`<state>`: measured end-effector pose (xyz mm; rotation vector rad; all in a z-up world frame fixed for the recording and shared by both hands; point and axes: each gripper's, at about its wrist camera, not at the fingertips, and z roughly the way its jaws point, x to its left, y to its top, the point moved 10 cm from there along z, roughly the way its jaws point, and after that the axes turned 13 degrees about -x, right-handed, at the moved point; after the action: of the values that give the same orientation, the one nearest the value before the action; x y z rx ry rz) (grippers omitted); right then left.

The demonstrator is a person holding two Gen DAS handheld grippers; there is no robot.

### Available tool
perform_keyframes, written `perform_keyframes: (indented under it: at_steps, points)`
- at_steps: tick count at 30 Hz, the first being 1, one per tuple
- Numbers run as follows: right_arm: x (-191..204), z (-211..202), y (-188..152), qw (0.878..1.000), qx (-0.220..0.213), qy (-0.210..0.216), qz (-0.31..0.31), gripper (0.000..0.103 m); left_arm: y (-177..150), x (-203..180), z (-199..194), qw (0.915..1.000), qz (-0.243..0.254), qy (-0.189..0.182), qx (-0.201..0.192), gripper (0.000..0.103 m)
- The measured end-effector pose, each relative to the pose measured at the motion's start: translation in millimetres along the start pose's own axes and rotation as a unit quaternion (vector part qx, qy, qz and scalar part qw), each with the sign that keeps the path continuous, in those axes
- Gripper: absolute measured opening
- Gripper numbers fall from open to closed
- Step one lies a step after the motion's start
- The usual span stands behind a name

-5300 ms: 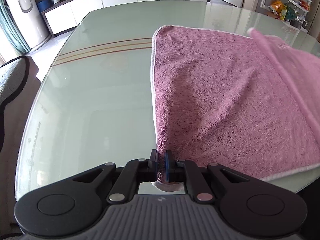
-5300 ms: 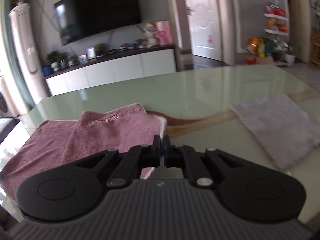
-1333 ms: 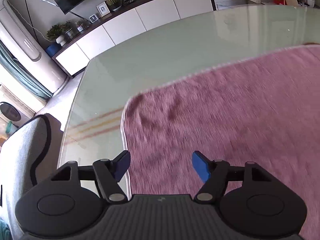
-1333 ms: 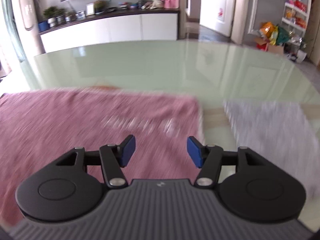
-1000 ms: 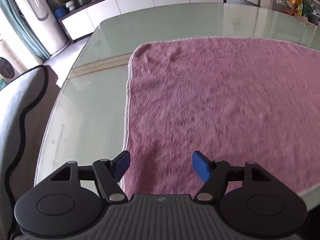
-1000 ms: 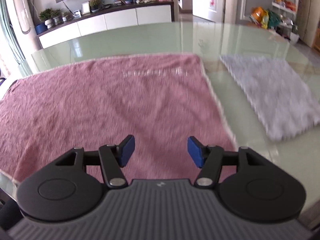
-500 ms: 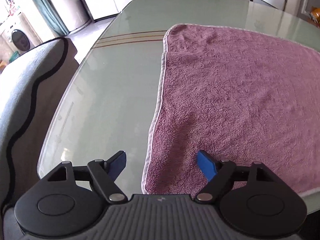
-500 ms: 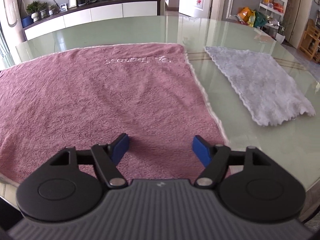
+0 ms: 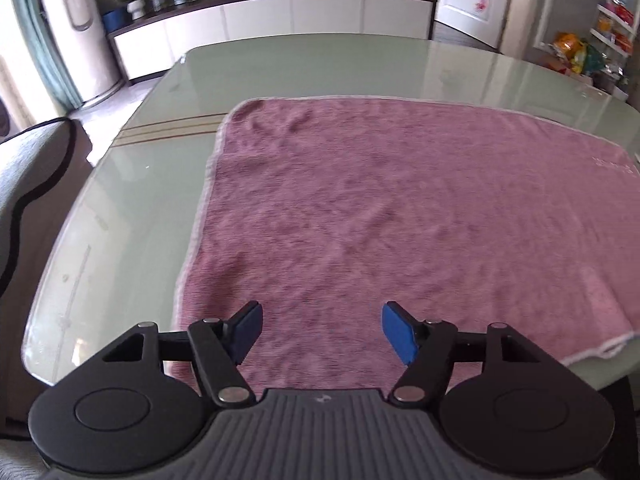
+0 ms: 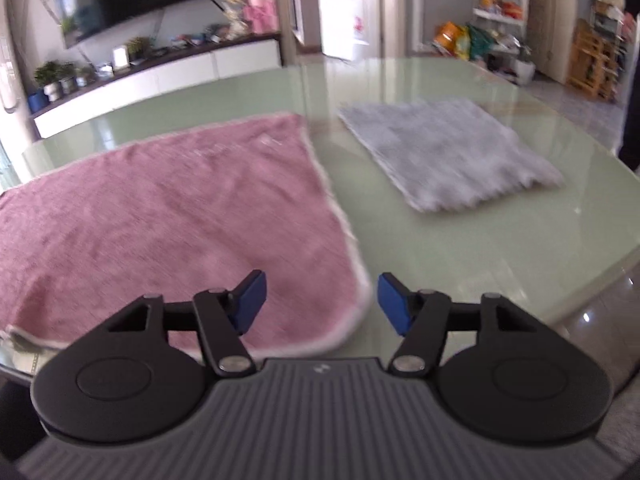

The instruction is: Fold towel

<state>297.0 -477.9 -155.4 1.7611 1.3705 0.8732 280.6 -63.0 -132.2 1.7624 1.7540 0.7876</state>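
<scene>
In the left wrist view the pink towel [image 9: 400,216] lies spread flat on the glass surface [image 9: 132,184], its near edge at the surface's near rim and its left hem running away toward the far left corner. The left gripper [image 9: 322,330] hovers over the near part of the cloth, inside the left hem; its fingers [image 9: 248,326] stand wide with nothing pinched, and the jaws are closing. To do this step well, I judge it should shift left so the hem corner sits between the pads before they meet, and take only one layer. In the right wrist view the same towel fills the left half, its near right corner curving round just below the right gripper [image 10: 320,300]. A grey cloth [image 10: 444,152] lies apart on the right. The fingers [image 10: 390,302] are parted at medium width, closing, the towel's hem lying between them but not yet pressed. Both corners should be gripped level, so the fold carries evenly to the far edge.
</scene>
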Motion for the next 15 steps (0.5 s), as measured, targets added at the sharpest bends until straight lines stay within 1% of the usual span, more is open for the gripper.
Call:
perform_keyframes:
  at_steps: [1,4,8,9,11,14,15]
  points:
    - [-3,1,-3,1.0,0.006,-0.001,0.005,0.045,-1,-4,0,1.0,0.005,-0.002,0.001,0.07]
    - [-8,2,-8,1.0,0.015,0.01,0.023,0.041,-6,-14,1,0.9999,0.014,-0.006,0.003,0.07]
    - [-9,1,-11,0.999,0.012,0.023,0.04,0.041,-10,-16,1,0.9999,0.013,-0.005,0.007,0.07]
    - [-9,1,-11,0.999,0.012,0.026,0.044,0.038,-10,-15,0,0.9999,0.014,-0.004,0.008,0.07]
    - [-5,2,-11,0.998,0.014,0.033,0.043,0.037,-10,-12,-1,0.9998,0.015,0.001,0.008,0.071]
    - [2,3,-11,0.999,0.015,0.031,0.027,0.036,-9,-8,-2,0.9999,0.012,0.005,0.007,0.072]
    - [3,4,-11,0.999,0.015,0.027,0.019,0.033,-10,-6,-2,0.9999,0.011,0.006,0.007,0.073]
